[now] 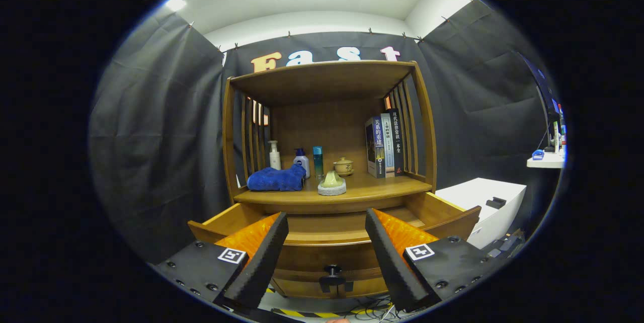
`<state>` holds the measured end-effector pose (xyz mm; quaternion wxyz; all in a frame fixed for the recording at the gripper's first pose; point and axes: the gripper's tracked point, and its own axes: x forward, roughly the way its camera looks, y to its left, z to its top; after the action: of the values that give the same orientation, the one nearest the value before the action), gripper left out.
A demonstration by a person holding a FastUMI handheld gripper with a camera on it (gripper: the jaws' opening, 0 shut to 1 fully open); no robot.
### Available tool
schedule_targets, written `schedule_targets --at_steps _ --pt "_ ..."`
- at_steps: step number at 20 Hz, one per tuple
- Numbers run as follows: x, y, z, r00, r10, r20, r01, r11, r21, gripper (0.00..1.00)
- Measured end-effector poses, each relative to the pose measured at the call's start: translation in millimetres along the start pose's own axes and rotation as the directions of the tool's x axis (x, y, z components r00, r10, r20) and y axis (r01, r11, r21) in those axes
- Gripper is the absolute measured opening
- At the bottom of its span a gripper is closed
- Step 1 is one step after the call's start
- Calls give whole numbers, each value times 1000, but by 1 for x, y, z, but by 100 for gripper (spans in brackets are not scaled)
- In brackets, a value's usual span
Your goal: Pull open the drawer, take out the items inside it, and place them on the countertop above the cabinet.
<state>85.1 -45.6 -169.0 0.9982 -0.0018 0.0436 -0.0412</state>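
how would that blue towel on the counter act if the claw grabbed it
The blue towel lies crumpled, so it would likely droop and trail. It looks light, probably not fragile. The open claw is apart from it, above the open drawer.

Book (376, 148) spine: 关系的重建; square coded marker (232, 255) on each of spread jaws
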Motion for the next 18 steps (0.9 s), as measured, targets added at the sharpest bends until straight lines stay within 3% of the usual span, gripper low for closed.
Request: schedule_targets --at_steps 7,18 --pt "2 9 -69 998 3 -62 -4 1000 -11 99" --pt "22 6 -102 997 -30 -76 28 999 -25 99"
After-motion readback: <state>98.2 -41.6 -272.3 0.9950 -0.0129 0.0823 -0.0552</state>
